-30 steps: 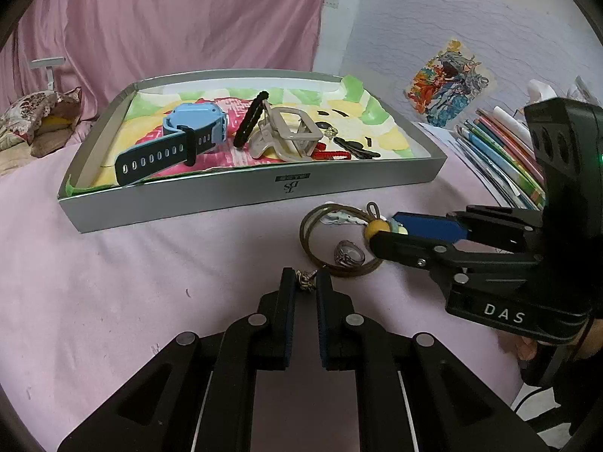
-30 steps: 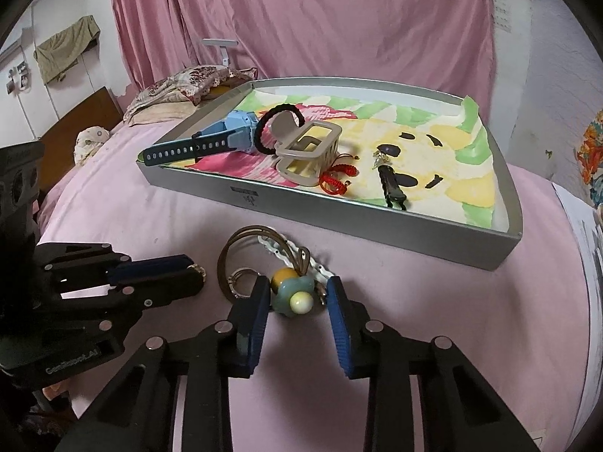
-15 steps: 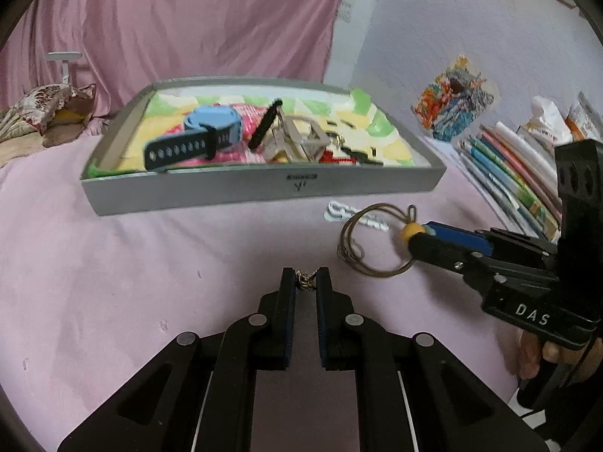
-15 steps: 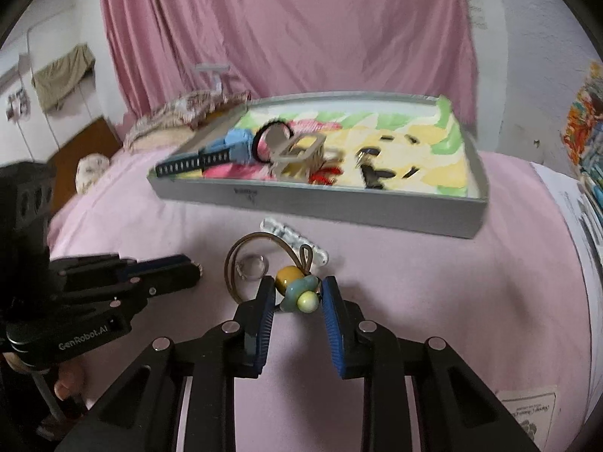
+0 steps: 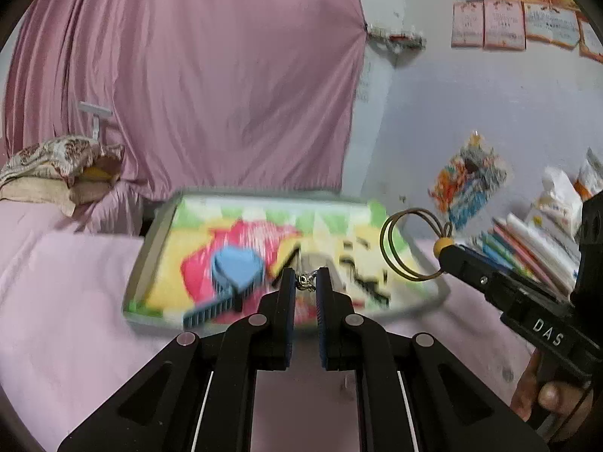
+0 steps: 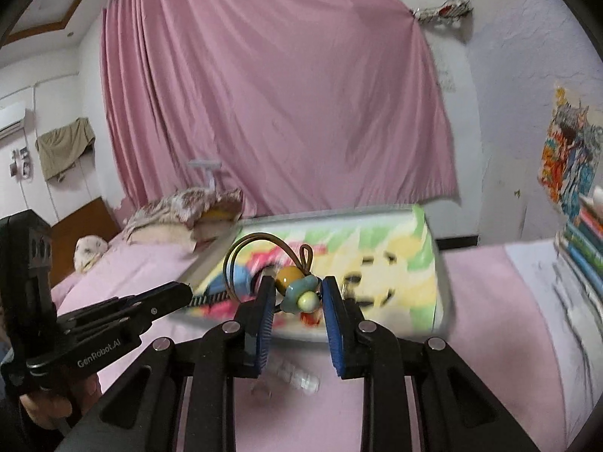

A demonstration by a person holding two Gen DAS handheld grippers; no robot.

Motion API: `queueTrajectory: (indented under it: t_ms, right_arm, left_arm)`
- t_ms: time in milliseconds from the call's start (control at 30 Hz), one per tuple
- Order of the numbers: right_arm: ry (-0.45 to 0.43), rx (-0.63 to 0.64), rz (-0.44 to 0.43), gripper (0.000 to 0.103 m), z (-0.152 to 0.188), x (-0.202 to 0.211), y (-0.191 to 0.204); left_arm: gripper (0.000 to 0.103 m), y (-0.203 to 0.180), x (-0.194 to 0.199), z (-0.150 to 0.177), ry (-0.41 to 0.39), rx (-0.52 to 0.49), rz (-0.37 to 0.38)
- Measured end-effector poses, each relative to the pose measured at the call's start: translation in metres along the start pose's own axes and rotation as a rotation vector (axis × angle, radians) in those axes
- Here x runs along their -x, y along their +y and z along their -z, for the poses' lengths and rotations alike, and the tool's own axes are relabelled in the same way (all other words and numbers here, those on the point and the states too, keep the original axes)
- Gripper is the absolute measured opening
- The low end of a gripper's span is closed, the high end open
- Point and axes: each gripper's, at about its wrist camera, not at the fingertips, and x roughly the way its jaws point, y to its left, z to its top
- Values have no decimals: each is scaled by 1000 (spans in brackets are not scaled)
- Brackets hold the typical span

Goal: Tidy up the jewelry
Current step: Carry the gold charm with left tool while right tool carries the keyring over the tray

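Note:
My left gripper (image 5: 305, 286) is shut on a small silvery chain charm (image 5: 306, 281), held in the air above the pink bedspread. To its right, my right gripper (image 5: 448, 254) is shut on a beaded hair tie (image 5: 441, 244) whose brown loop stands up. In the right wrist view the gripper (image 6: 297, 293) pinches the tie's teal flower and cream bead (image 6: 301, 293). Behind both lies the grey tray (image 5: 149, 260) with a colourful lining, blurred, holding a blue watch (image 5: 237, 267) and other pieces. The left gripper (image 6: 181, 293) shows at the left of the right wrist view.
A white clip (image 6: 301, 376) and a small clear ring (image 6: 260, 388) lie on the bedspread below my right gripper. Books (image 5: 527, 248) are stacked at the right. A patterned pillow (image 5: 56, 165) lies at the far left, before a pink curtain. A hand (image 5: 554, 395) holds the right gripper.
The right jaws closed on the beads of the hair tie. Both grippers then rose off the bedspread with their pieces and tilted up toward the tray. The white clip stayed on the bed.

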Motion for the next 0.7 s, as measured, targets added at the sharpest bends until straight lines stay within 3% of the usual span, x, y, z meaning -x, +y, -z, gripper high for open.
queueTrajectory:
  t_ms: [100,333,700]
  right_arm:
    - [-26,1,18,24,-13,-12,-2]
    - [-46,4,71,24,-25,-35,-9]
    - [52,-24,121,24,-16,-66,-29]
  left_arm:
    - [8,1,-11,-15,-49,-5,-24]
    - [8,4,-39,-29,-69,-23,-59]
    - [8,12,-80,-19,49,-13,-79]
